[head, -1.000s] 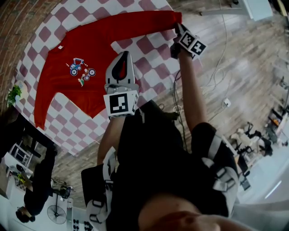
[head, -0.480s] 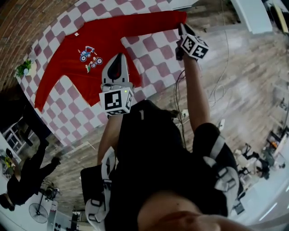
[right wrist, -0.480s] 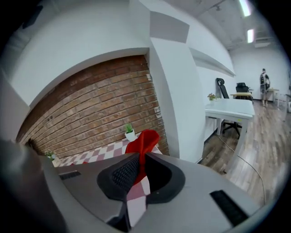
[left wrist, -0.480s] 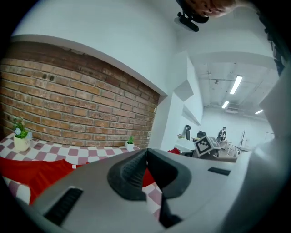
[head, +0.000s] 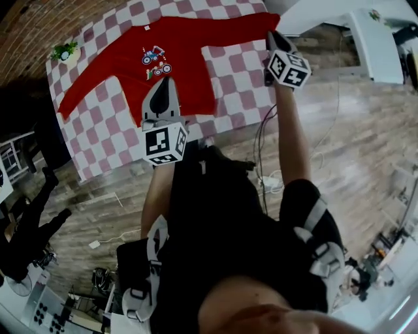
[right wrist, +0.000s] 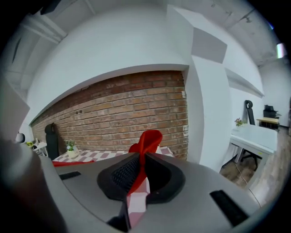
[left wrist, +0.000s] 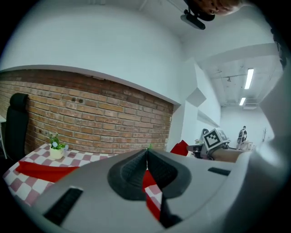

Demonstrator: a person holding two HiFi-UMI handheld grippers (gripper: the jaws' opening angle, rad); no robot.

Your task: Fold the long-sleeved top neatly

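Red top [head: 183,45] lies on the checked desk [head: 241,85]; right gripper [head: 272,35] clamps its lifted cuff [right wrist: 146,139]; left gripper [head: 163,82], closed tight, pinches the hem [left wrist: 146,178].

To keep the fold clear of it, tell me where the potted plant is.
Head view, upper left: the potted plant stands on the checkered table, at its far corner by the brick wall, just beyond the red top and its sleeve.

My head camera looks steeply down from high above onto the checked bench [head: 104,140] and red top [head: 186,55], while the cameras riding close behind the jaws of my left gripper [head: 164,81] and right gripper [head: 273,37] look nearly level across that same bench toward one shared brick wall [left wrist: 91,118].
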